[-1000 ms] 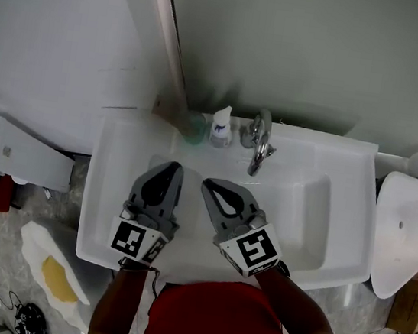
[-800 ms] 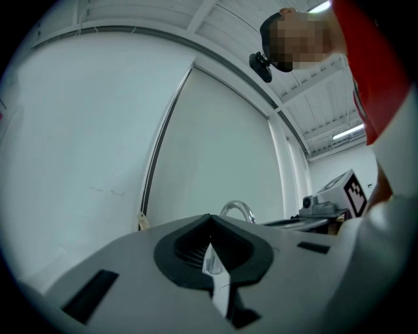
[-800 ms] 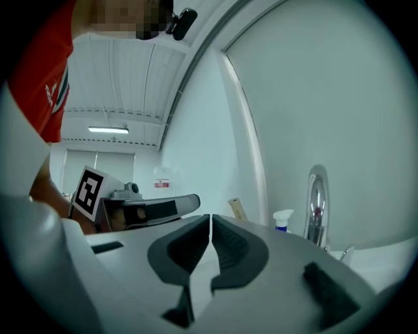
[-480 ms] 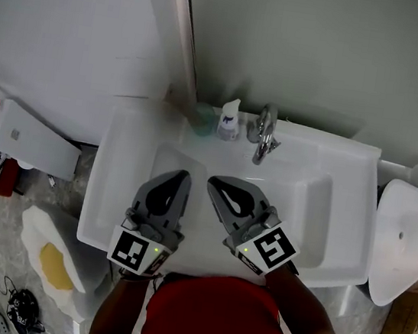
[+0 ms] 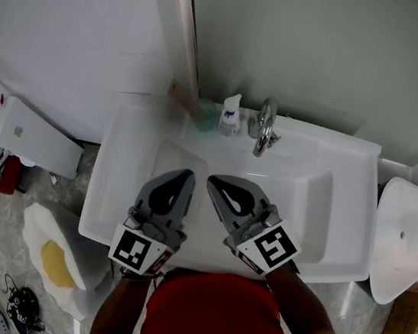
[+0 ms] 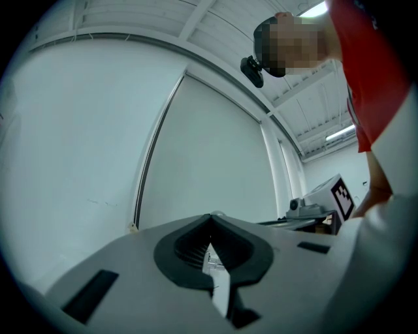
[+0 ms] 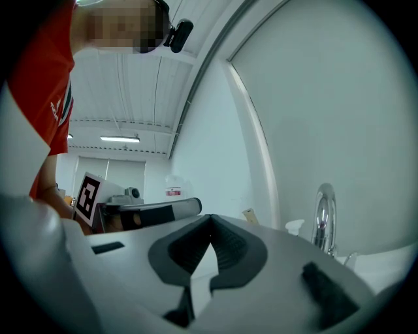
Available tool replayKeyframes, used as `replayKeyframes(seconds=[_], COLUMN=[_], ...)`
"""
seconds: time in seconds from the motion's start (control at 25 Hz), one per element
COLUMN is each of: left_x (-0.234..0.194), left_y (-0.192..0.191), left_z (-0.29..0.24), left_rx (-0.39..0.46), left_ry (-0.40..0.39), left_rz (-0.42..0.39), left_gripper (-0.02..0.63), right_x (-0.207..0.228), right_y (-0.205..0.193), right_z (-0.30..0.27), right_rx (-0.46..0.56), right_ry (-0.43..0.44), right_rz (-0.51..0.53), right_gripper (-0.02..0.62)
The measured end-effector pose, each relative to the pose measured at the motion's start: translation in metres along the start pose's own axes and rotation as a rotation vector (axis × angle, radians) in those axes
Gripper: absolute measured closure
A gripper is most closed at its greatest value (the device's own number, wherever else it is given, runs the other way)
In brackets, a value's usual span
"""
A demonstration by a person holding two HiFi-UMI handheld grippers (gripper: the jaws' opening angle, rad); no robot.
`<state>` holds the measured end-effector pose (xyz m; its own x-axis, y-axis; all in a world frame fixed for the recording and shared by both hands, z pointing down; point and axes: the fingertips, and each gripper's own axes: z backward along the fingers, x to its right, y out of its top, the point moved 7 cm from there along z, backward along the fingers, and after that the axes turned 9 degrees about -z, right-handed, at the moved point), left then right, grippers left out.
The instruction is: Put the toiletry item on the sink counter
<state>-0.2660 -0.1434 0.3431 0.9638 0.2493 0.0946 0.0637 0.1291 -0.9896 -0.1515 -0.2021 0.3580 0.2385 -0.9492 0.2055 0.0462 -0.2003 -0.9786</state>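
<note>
White sink counter [image 5: 357, 222] below you, left gripper [image 5: 187, 175] and right gripper [image 5: 213, 180] over its basin [image 5: 297, 202], both jaws pressed together on nothing. Just beside the faucet [image 5: 263, 127] the pump bottle [image 5: 231, 117] stands at the counter's back. A sloppy reach would likely tip it in. Only your right gripper view shows that faucet, the left just shows wall [image 6: 78, 163].

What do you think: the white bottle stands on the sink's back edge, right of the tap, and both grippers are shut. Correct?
Not quite: the head view shows the bottle left of the tap, not right. It does stand on the sink's back edge, and the left gripper and right gripper are shut.
</note>
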Motion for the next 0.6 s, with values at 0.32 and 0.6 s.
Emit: replayKeyframes(seconds=[0.32, 0.6], left_x=[0.006, 0.008], left_y=[0.004, 0.002], left_z=[0.004, 0.012], left_rx=[0.028, 0.024], left_ry=[-0.017, -0.018], left_rz=[0.010, 0.011], left_gripper=[0.589, 0.589], right_x=[-0.007, -0.012], right_y=[0.002, 0.003], right_z=[0.004, 0.005], right_rx=[0.005, 0.008], right_ry=[0.000, -0.002], right_rz=[0.010, 0.015], right_gripper=[0.568, 0.568])
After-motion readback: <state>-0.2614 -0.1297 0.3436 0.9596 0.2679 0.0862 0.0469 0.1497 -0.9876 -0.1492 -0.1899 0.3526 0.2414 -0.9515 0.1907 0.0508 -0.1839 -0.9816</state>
